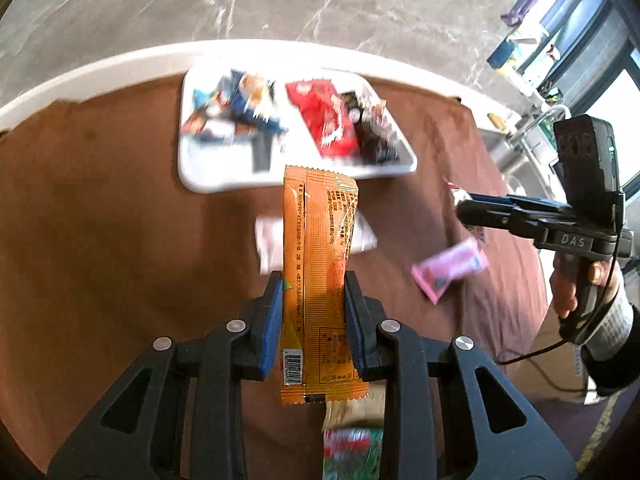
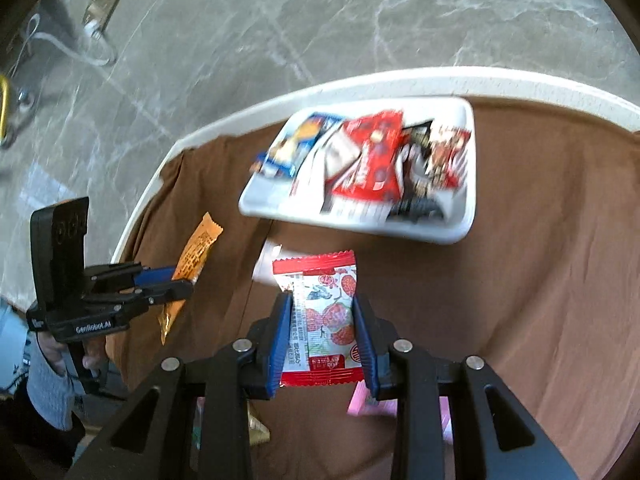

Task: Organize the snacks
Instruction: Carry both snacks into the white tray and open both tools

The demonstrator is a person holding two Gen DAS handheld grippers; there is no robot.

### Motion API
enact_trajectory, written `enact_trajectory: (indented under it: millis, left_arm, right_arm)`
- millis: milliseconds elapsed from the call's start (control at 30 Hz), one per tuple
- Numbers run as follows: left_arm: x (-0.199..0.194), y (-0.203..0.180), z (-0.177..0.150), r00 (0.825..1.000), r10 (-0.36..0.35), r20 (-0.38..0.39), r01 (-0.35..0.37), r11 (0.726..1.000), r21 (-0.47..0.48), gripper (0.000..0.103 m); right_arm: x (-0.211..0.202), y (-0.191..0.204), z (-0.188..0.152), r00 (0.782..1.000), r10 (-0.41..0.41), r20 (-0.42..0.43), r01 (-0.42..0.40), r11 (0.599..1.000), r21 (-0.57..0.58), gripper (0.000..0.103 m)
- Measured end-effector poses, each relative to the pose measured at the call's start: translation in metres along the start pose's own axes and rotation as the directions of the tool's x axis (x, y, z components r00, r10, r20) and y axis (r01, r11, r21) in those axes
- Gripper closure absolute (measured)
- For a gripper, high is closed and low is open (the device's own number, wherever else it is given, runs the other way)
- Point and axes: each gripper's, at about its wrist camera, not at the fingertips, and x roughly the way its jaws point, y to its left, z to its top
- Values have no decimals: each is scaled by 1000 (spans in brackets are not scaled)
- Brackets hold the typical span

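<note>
Our left gripper is clamped on a long orange foil snack packet, the blue pads pressing its two long edges near the lower half, so the packet stands up through the centre of the left wrist frame with its barcode end hanging toward the camera. We judge it is held lengthwise like this so that it can be laid flat among the others. Our right gripper is likewise closed on a small red-and-white sachet printed with red fruit, pinched by its side edges in the lower middle of the right wrist frame.

Beyond both claws, in the upper middle of each frame, lies the white rectangular plastic tray, already loaded with a blue packet, a red one and a dark one, all blurred. It looks to us like the collecting place, and both held snacks point toward it.

Still loose on the brown cloth-covered table are a pink wrapped snack at the right of the left frame, a white packet partly hidden behind the orange one, and a green-and-red wrapper at the bottom edge.

Seen from the left, the right hand grips its handle upright at the right edge, fingers extended level toward the frame centre. Both grippers appear raised above the cloth.
</note>
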Motion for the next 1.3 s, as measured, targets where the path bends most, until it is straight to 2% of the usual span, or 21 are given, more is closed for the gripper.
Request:
enact_trajectory:
  millis: [333,600,833,1000,1133,1300]
  left_arm:
    - [46,8,95,999,-37,7,37,999,-20,77]
    - [86,13,141,999,-34,-3,34,999,-39,77]
    - [114,16,159,1000,-20,2,20,999,-48,76]
    - [128,8,164,997,68,26,-68,998,1,74]
    - [131,2,166,994,109,31,-110,994,23,72]
    - [118,-6,162,987,141,73,-144,988,50,72]
  right_arm:
    - [19,-44,67,997,-43,68,34,992,125,69]
    - [42,-75,102,993,-84,88,67,980,188,69]
    - [64,-85,115,991,-118,67,103,977,186,69]
    - [78,-80,117,981,-188,52,180,974,134,65]
    - [68,-78,111,976,-204,75,195,974,113,65]
    - [48,-73,102,973,-203,108,192,976,104,65]
